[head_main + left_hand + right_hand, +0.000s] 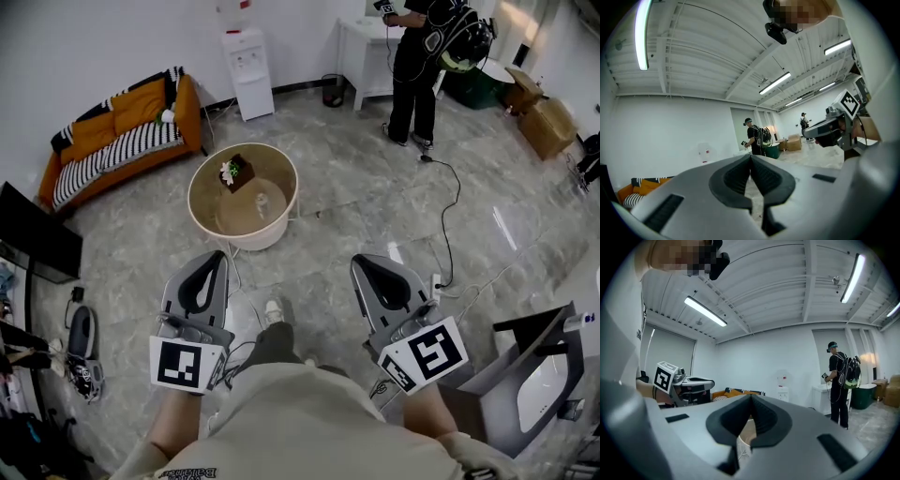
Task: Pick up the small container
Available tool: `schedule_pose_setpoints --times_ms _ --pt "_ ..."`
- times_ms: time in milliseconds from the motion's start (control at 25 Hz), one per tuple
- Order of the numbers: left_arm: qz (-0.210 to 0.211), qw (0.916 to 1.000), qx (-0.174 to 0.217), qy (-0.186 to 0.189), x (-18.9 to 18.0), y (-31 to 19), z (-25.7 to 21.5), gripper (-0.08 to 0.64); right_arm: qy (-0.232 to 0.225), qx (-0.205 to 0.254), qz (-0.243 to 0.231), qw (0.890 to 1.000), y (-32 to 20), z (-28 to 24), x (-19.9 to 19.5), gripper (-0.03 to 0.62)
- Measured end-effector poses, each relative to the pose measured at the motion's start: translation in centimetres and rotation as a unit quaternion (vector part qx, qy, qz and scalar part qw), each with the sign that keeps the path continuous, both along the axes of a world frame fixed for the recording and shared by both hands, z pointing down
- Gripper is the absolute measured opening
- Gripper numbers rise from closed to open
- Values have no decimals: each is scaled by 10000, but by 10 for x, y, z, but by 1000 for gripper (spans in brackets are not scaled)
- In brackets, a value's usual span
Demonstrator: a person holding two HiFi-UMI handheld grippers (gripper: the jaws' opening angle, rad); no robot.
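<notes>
At far left an orange sofa [122, 127] with striped cushions stands against the wall. The left claw [216, 260], held level at waist height, has its two jaws pressed together with nothing between them; the left gripper view [751, 157] confirms this. Ahead of both claws stands a round, rimmed surface [192, 202] bearing a dark box with white flowers [235, 172] and, just beside it towards the centre, the small container [262, 201], a pale round item well apart from either claw. A white water dispenser [246, 70] stands at the far wall. The right claw [366, 264] is likewise closed and empty [751, 397]. Farther right, a person in black [420, 66] stands near cardboard boxes [547, 122].
</notes>
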State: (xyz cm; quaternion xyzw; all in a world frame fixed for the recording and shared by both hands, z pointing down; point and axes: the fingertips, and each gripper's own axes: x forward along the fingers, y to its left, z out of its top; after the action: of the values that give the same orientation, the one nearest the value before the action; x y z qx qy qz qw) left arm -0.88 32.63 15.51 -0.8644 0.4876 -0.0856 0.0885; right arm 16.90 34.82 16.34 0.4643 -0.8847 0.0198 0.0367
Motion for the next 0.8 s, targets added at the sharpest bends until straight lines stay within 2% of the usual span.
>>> schedule_pose_setpoints --times_ms 160,320,800 --pt "50 9999 -78 138 6 -7 9 5 41 -13 -34 10000 -5 6 -2 -6" --pt "43 9999 18 114 7 -16 12 5 130 -70 -59 9999 -15 15 -7 -6" --pt "-140 9996 -235 72 -23 -76 35 5 280 -211 -111 9993 -79 32 -32 -6"
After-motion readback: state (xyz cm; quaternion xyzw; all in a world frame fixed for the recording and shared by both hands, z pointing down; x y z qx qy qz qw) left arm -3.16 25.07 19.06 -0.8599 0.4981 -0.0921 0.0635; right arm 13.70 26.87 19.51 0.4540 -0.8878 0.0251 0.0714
